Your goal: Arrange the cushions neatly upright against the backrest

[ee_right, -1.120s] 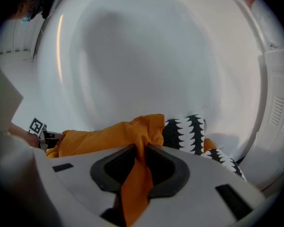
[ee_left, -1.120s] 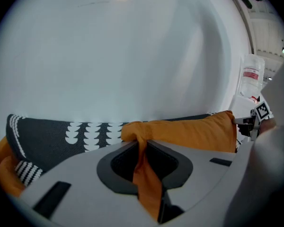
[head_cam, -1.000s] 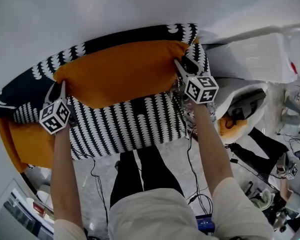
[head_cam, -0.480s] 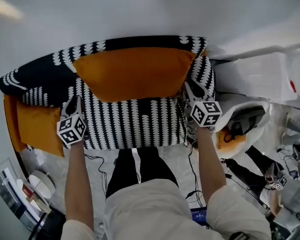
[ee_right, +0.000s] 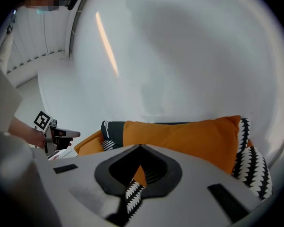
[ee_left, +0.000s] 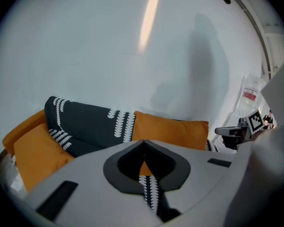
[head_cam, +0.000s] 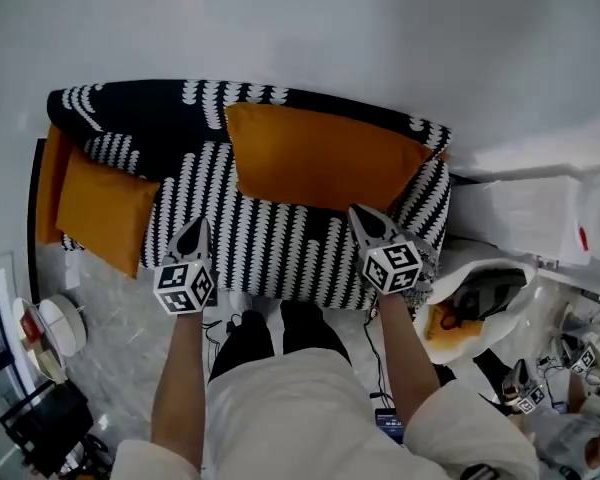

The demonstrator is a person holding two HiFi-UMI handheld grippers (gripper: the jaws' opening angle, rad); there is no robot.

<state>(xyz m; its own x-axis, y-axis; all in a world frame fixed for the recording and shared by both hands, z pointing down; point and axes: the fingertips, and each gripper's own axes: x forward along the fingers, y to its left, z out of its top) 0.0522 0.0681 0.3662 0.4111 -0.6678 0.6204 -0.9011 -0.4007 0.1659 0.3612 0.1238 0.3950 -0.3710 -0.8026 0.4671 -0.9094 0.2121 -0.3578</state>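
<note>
A large orange cushion [head_cam: 320,158] leans against the backrest of the black-and-white patterned sofa [head_cam: 270,238], toward its right end. A smaller orange cushion [head_cam: 100,208] sits at the sofa's left end beside the armrest. My left gripper [head_cam: 195,226] hovers over the seat's front edge, shut and empty. Over the front edge further right, my right gripper [head_cam: 358,213] is shut with nothing in it. Both are apart from the cushions. The left gripper view shows its closed jaws [ee_left: 143,143] with the large cushion [ee_left: 173,131] beyond. The right gripper view shows closed jaws [ee_right: 141,148] below that cushion [ee_right: 184,136].
A white wall rises behind the sofa. White covered furniture [head_cam: 525,213] stands right of the sofa, with a white bag [head_cam: 475,298] on the floor beside it. Round white dishes [head_cam: 50,333] and cables lie on the marble floor at left.
Both grippers let go of the large orange cushion, pulled back to the seat's front edge and shut. The cushion now rests against the backrest on its own.
</note>
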